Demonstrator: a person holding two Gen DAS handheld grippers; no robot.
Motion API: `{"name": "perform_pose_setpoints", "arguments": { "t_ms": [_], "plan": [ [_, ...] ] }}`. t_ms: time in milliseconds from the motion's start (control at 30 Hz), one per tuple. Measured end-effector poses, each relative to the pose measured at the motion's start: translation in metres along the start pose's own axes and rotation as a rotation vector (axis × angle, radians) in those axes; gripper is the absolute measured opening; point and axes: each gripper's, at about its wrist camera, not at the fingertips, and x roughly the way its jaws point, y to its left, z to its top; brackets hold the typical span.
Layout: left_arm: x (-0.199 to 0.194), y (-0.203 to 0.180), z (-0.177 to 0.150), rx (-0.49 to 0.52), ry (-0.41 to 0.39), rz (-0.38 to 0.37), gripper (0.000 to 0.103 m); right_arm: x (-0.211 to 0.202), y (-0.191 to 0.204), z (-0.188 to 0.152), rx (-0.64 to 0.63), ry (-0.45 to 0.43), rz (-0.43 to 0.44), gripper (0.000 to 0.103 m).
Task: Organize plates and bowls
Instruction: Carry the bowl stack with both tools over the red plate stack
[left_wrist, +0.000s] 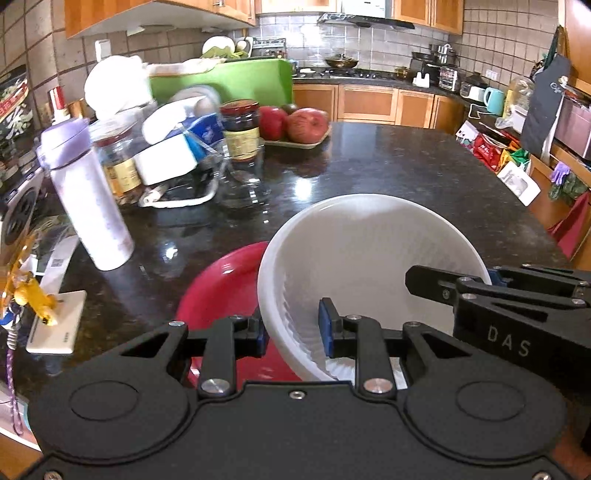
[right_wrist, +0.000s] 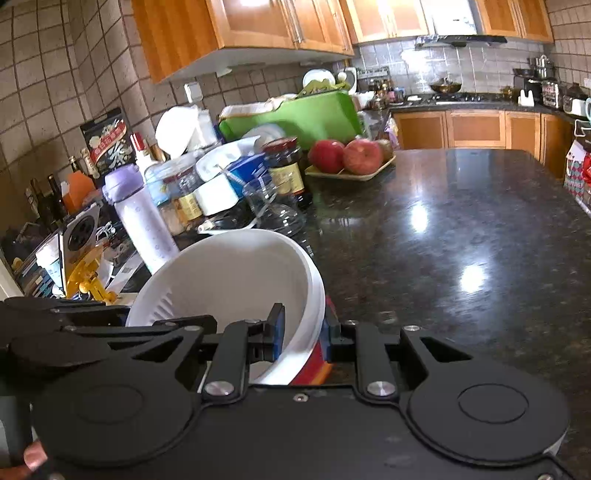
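Observation:
A white ribbed bowl (left_wrist: 369, 258) is tilted over the dark counter, with both grippers on its rim. My left gripper (left_wrist: 295, 334) is shut on the near wall, one blue pad (left_wrist: 327, 328) inside and the other outside. Seen in the right wrist view, the white bowl (right_wrist: 229, 280) has my right gripper (right_wrist: 303, 336) shut on its right rim. A red bowl (left_wrist: 221, 284) lies under and to the left of the white one. Its red edge (right_wrist: 314, 363) shows just below the right gripper's pads. Whether that grip also takes the red edge I cannot tell.
A purple bottle (left_wrist: 88, 199), jars (left_wrist: 242, 129), a glass jug (left_wrist: 243, 173) and white boxes crowd the counter's left side. Apples on a tray (left_wrist: 295, 127) sit in front of a green board (left_wrist: 229, 79). A white card (left_wrist: 55, 328) lies at the near left edge.

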Motion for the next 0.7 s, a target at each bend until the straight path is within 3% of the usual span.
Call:
{"name": "perform_pose_setpoints", "arguments": {
  "t_ms": [500, 700],
  "plan": [
    [0.026, 0.046, 0.001, -0.004, 0.074, -0.055, 0.037, 0.032, 0.024, 0.000, 0.033, 0.056, -0.041, 0.022],
    [0.033, 0.052, 0.003, -0.003, 0.086, -0.042, 0.040, 0.035, 0.027, 0.001, 0.038, 0.051, -0.045, 0.025]
  ]
}}
